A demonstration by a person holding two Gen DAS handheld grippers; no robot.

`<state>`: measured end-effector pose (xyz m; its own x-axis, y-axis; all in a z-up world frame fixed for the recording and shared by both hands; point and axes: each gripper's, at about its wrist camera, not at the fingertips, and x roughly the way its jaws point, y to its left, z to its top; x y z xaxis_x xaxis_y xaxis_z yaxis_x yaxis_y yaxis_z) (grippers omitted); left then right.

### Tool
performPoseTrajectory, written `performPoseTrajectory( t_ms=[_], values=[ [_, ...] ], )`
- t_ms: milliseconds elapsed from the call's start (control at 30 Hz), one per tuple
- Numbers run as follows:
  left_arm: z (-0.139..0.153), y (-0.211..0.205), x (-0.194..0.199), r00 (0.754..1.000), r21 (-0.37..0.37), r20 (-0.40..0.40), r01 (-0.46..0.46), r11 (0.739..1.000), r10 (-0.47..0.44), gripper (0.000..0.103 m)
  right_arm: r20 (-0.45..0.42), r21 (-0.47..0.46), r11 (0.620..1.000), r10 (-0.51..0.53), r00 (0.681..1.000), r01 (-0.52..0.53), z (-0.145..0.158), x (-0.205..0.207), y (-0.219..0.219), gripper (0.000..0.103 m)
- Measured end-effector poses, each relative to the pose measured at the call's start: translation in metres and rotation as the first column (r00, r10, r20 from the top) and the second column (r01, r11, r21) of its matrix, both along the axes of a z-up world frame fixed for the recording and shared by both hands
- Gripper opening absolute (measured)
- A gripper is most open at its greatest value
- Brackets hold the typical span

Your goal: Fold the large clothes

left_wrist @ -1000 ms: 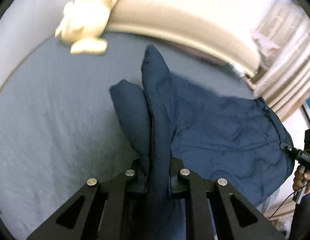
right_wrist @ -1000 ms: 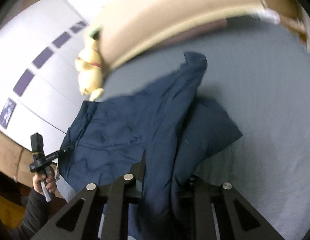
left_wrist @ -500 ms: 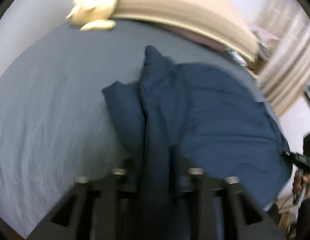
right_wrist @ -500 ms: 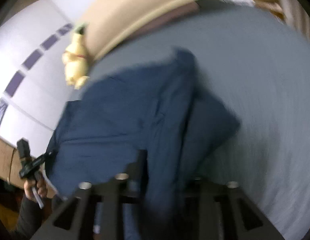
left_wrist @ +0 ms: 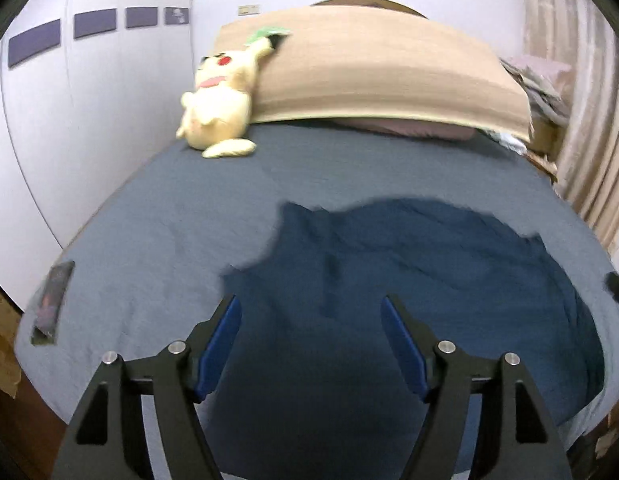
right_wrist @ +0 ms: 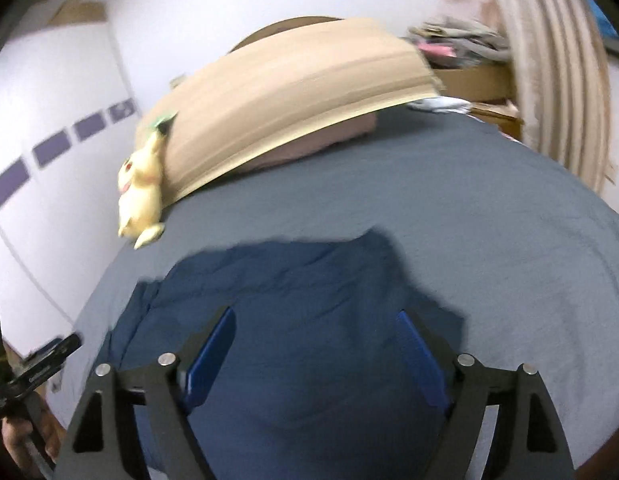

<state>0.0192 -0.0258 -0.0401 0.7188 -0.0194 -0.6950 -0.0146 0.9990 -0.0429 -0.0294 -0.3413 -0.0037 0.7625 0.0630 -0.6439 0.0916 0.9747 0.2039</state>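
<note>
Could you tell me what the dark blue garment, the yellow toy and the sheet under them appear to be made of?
Dark blue garment: soft woven fabric, matte; it lies in shallow creases, possibly lightly padded. Yellow toy: plush, fuzzy pile, with a rounded stuffed shape. Grey sheet: thin matte cloth, likely cotton or a blend; fine wrinkles, no sheen. Blur hides any weave.

Soft, even indoor light filled your room, with no glare and only faint shadows in the folds of the blue garment (left_wrist: pixel 409 280). Motion blur smeared the headboard (right_wrist: pixel 293 108) and stuffed toy (left_wrist: pixel 219 104), and your fisheye lenses bowed walls and darkened corners.
</note>
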Motion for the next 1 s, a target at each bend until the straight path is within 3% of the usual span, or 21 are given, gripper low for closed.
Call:
performPoseTrajectory(
  t_ms=[100,167,233,333,433,567,767,833,900,1000],
  values=[
    [-0.03,-0.031,-0.003,0.999,0.035,-0.038,0.01,0.999,-0.009,0.073,-0.065,-0.06,0.998,0.006,0.998,-0.01,-0.034,0.0,0.029,0.085],
    [-0.053,-0.035,-0.007,0.994,0.073,-0.11,0.035,0.997,-0.027,0.073,-0.127,-0.103,0.994,0.015,0.992,-0.028,-0.059,0.004,0.04,0.085],
    [-0.062,-0.036,-0.012,0.993,0.078,-0.115,0.035,0.996,-0.026,0.073,-0.196,-0.154,0.987,0.014,0.98,-0.045,-0.082,0.008,0.046,0.085],
    [-0.049,-0.03,-0.019,0.994,0.058,-0.109,0.023,0.998,-0.017,0.073,-0.196,-0.134,0.99,0.01,0.981,-0.037,-0.068,0.012,0.043,0.085],
    [-0.043,-0.032,-0.021,0.995,0.053,-0.093,0.027,0.998,-0.022,0.073,-0.138,-0.141,0.989,0.013,0.99,-0.033,-0.036,0.023,0.042,0.087],
    [-0.043,-0.04,-0.014,0.994,0.04,-0.103,0.051,0.998,-0.046,0.073,-0.144,-0.147,0.985,0.065,0.987,-0.086,-0.015,0.073,0.054,0.089],
    [-0.054,-0.04,-0.006,0.99,0.033,-0.132,0.059,0.998,-0.054,0.074,-0.234,-0.116,0.986,0.092,0.968,-0.122,-0.036,0.146,0.072,0.089],
    [-0.054,-0.04,-0.004,0.989,0.031,-0.138,0.056,0.998,-0.051,0.074,-0.32,-0.118,0.985,0.082,0.944,-0.125,-0.06,0.17,0.074,0.089],
    [-0.05,-0.04,-0.002,0.988,0.032,-0.145,0.061,0.998,-0.056,0.074,-0.433,-0.073,0.99,0.079,0.898,-0.122,-0.092,0.189,0.072,0.09],
    [-0.036,-0.036,0.005,0.99,0.019,-0.124,0.064,0.998,-0.061,0.074,-0.397,-0.045,0.994,0.075,0.915,-0.101,-0.087,0.181,0.064,0.09]
  ],
)
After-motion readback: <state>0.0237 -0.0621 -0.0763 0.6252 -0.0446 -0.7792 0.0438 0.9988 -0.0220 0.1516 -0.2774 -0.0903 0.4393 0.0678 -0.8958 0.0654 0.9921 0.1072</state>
